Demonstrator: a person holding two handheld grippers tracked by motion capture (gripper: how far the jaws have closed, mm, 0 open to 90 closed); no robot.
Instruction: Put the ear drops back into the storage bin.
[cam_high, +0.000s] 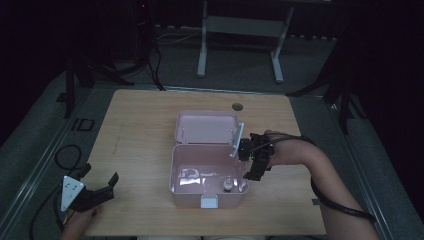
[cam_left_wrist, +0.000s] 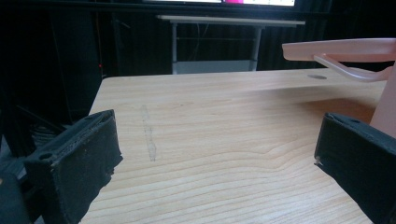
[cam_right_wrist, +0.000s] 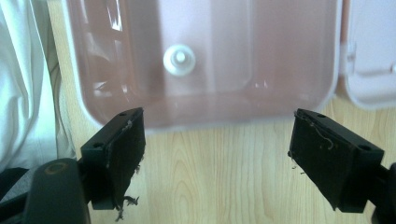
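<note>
An open pink box (cam_high: 173, 170) stands mid-table on the wooden table (cam_high: 140, 130), its lid (cam_high: 205, 127) laid back flat behind it. A small white round-capped object (cam_high: 227, 184) sits inside near the front right, seen from above in the right gripper view (cam_right_wrist: 179, 59). My right gripper (cam_high: 249, 161) hovers over the box's right rim, open, with nothing between its jaws (cam_right_wrist: 217, 135). My left gripper (cam_high: 100, 176) is at the table's front left corner, apart from the box, open and holding nothing (cam_left_wrist: 215, 140). The lid (cam_left_wrist: 341, 49) and box wall (cam_left_wrist: 385, 107) lie at its right.
Something pale and glossy (cam_high: 192, 175) lies in the box's left half. A white latch (cam_high: 210, 201) sits on the front wall. A round grommet hole (cam_high: 237, 106) is at the table's far edge. Cables (cam_high: 65, 155) trail on the floor at left. White cloth (cam_right_wrist: 18, 93) borders the table.
</note>
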